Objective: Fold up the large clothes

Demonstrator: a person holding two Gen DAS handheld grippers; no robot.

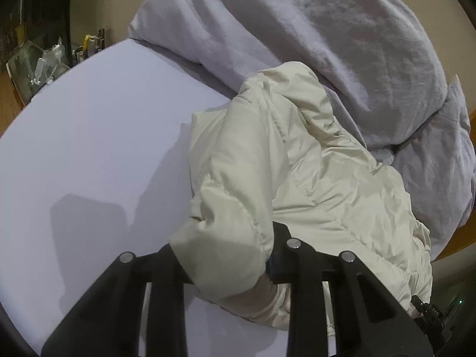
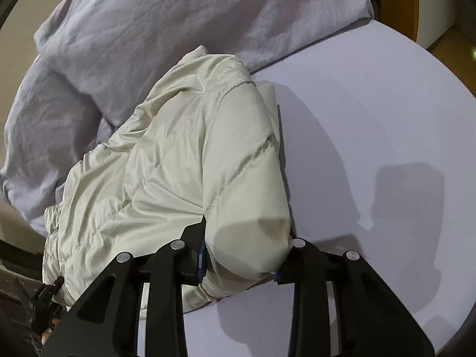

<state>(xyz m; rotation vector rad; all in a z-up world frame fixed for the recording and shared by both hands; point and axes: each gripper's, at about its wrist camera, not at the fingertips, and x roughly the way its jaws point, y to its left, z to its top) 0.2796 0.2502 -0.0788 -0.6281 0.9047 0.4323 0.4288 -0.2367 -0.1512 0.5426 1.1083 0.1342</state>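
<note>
Both grippers, left point(image 1: 226, 255) and right point(image 2: 247, 253), pinch jacket point(image 1: 297, 163) edges (bare sheet point(image 1: 89, 148) beside).

A home bedroom: a bed sheet point(image 1: 89, 136) with a rumpled duvet point(image 1: 297, 29) (pale lilac) fills both views.

Jacket on the bed, held at both near corners

The jacket point(image 1: 297, 154) lies on the bed sheet point(image 1: 89, 148), running from the near edge toward the far side, where its far end meets the bunched duvet point(image 1: 297, 29) — the duvet lies behind it. At the near end the left gripper point(image 1: 226, 255) grips the jacket's left edge and the right gripper point(image 2: 247, 250) its right edge — bare sheet point(image 2: 372, 119) spreads out to either side of the jacket
</note>
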